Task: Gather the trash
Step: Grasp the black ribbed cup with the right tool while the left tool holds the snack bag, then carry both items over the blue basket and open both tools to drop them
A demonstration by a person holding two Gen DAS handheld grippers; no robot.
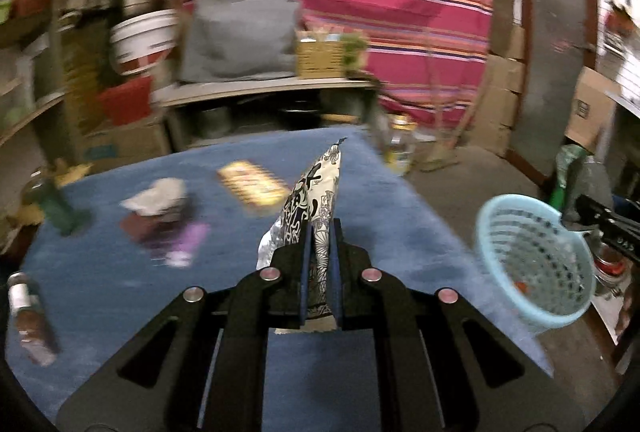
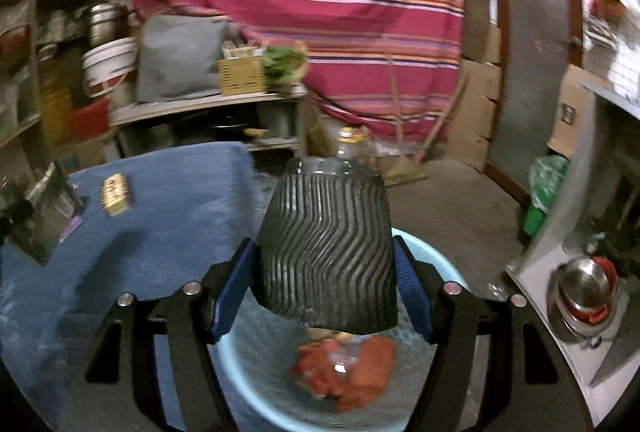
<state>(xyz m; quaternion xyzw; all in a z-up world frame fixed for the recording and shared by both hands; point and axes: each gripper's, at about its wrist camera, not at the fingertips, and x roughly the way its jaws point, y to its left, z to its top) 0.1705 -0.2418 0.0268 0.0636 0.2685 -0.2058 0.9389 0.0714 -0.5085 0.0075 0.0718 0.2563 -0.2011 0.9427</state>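
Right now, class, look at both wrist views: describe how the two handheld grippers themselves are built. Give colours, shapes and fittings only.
The left gripper and the right gripper look alike: matte black angular linkage arms with long slots cut through them, round silver pins at the joints, and flat blue pads lining the inner faces of the fingers. No cables, sleeves or hands show. The left view shows the other gripper at its right edge, with blurred pale lettering.

— What do my tools look like from your end?
— My left gripper (image 1: 319, 252) is matte black, with blue pads lining its fingers (image 1: 304, 264) and four round silver screws across the linkage.
— And mine on the right?
— The right gripper (image 2: 326, 288) matches: black arms with slotted cutouts, ribbed blue pads (image 2: 230, 296), silver screws.
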